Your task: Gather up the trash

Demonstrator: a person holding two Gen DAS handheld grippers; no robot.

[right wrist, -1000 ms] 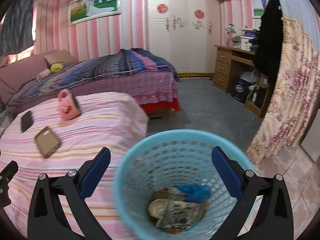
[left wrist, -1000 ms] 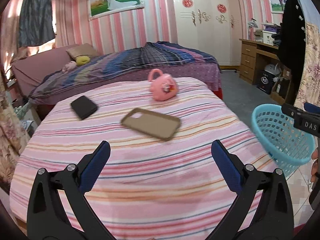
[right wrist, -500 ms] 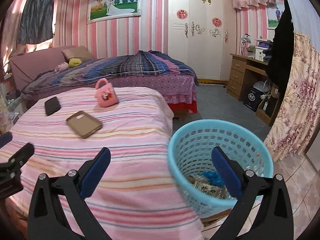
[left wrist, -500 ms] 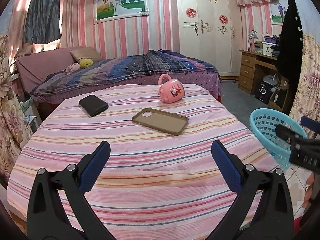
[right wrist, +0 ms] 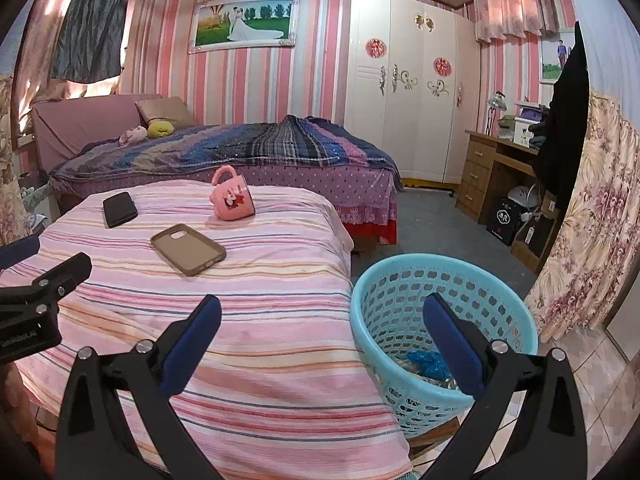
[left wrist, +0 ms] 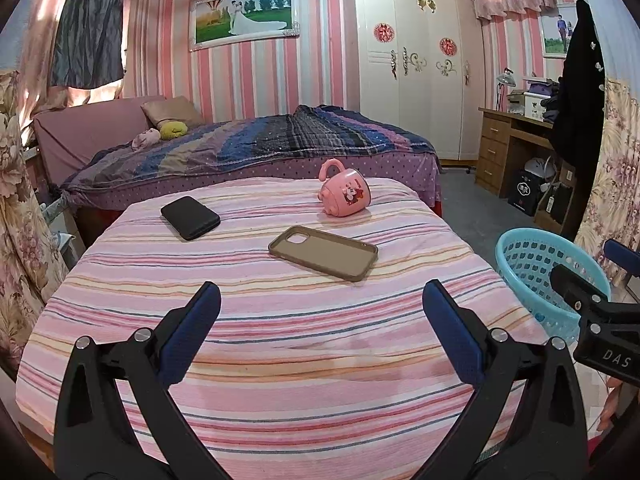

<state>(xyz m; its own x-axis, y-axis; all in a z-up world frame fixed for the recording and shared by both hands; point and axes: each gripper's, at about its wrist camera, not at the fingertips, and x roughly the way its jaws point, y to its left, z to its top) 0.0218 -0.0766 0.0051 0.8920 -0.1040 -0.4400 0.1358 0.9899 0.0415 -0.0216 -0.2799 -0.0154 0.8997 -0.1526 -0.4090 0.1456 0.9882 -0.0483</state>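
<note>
- The left gripper [left wrist: 320, 332] hangs above the striped cloth [left wrist: 280, 344], jaws wide apart and holding nothing.
- The right gripper [right wrist: 320, 336] is likewise spread and empty, between the cloth's edge and the basket [right wrist: 400, 280].
- The basket stands on the floor just beside the table; the trash [right wrist: 424, 362] lies at its bottom, blue crumpled film and something shiny.
- That trash looks light, soft and crushable; a pinch on a raised fold would likely do.
- On the cloth lie a case [left wrist: 323, 253], a black phone [left wrist: 190, 217] and a tipped pink mug [left wrist: 346, 196]; none looks like trash.
</note>
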